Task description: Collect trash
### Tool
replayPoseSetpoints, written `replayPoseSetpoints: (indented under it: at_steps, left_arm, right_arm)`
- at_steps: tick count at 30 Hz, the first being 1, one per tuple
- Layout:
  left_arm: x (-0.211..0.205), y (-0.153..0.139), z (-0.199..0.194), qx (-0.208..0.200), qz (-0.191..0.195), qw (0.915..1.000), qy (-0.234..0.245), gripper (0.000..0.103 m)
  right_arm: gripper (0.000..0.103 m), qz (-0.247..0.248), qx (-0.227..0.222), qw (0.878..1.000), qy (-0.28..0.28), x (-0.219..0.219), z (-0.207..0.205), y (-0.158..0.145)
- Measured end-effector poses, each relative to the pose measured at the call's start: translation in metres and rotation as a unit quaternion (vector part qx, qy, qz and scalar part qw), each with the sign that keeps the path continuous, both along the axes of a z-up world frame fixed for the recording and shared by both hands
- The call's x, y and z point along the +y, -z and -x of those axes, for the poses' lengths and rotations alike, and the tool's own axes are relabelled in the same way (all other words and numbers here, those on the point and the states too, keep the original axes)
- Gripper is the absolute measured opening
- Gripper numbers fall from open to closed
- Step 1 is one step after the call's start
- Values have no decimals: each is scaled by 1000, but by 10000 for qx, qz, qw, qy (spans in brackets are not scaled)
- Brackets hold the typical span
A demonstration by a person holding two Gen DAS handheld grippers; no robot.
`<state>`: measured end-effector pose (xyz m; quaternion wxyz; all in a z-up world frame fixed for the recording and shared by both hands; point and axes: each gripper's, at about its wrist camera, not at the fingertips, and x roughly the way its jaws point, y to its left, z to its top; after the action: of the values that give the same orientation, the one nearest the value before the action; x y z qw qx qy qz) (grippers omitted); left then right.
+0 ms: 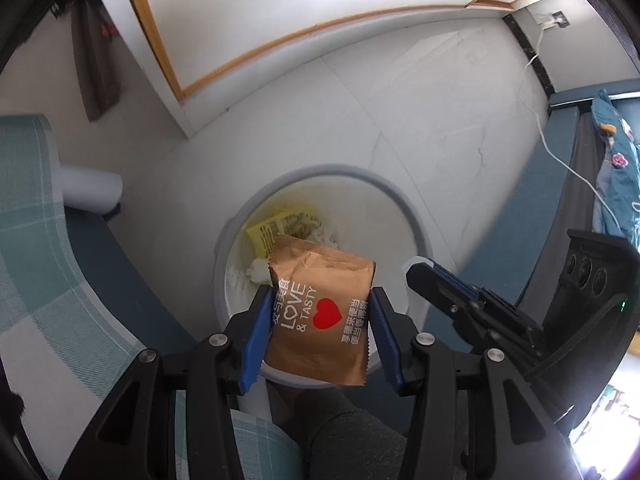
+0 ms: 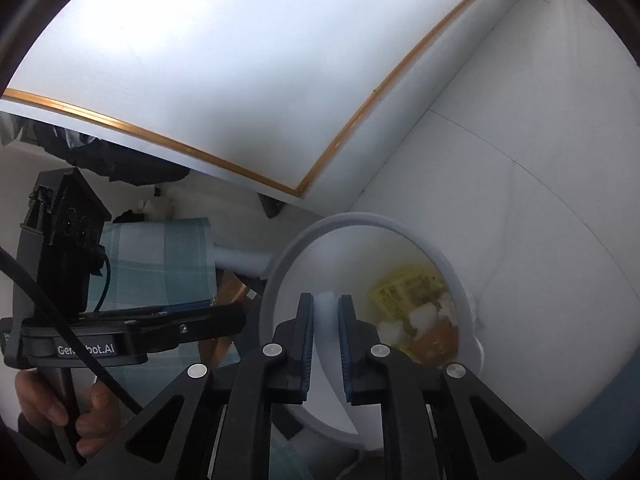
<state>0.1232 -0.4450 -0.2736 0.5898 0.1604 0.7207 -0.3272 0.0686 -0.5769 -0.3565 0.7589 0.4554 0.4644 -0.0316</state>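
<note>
Copper wrapper (image 1: 320, 312) (red heart, "LOVE & TASTY") clamped in left tool (image 1: 320, 320); right tool (image 2: 326, 344) empty, ajar.

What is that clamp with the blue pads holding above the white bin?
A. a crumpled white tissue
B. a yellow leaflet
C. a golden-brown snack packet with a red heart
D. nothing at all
C: in the left wrist view the left gripper has its blue pads pressed on both sides of the golden-brown packet with a red heart, right over the white bin.
</note>
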Motion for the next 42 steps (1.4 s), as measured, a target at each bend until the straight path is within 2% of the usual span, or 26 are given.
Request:
replayPoseSetpoints:
  at_steps: [2, 5, 8, 9, 11, 17, 19, 20, 26, 32, 34, 37, 42]
  left_arm:
    - [-2, 4, 1, 100, -50, 9999, 0, 44]
    - [-3, 6, 0, 227, -119, 9996, -79, 59]
    - [-7, 4, 4, 305, -52, 9995, 24, 61]
    - [-6, 6, 5, 292, -66, 9995, 68, 67]
    - [-3, 5, 5, 196, -112, 9997, 106, 71]
    - [9, -5, 1, -30, 3, 10000, -41, 73]
    - [11, -14, 4, -220, -16, 9998, -9, 78]
    - [13, -16, 4, -278, 15, 9996, -3, 80]
    - [24, -36, 9, -701, 171, 9974, -56, 81]
    - [36, -67, 11, -1082, 277, 9935, -200, 83]
    - [40, -81, 11, -1231, 350, 9914, -269, 84]
    - [47, -97, 13, -1372, 452, 9888, -375, 84]
    - [57, -127, 19, -1748, 519, 9822, -460, 84]
  right_arm:
    - [15, -40, 105, 9999, -65, 5, -1, 6]
    - [18, 36, 275, 9995, -134, 9, 0, 12]
    - [18, -36, 363, 9993, -123, 1, 13, 12]
    - [18, -4, 394, 9991, -121, 0, 14, 14]
    - [20, 46, 449, 9989, -136, -3, 19, 12]
    - [24, -68, 497, 9986, -178, -9, 31, 7]
    - [35, -105, 453, 9987, -190, -10, 34, 2]
    - [36, -98, 429, 9988, -199, -11, 36, 0]
    - [41, 43, 325, 9991, -274, -12, 43, -21]
    - [51, 222, 332, 9988, -299, -16, 50, -43]
    - [55, 124, 330, 9991, -229, -18, 53, -51]
    - [63, 264, 333, 9988, -240, -18, 55, -66]
    - [69, 443, 310, 9981, -296, -17, 58, -91]
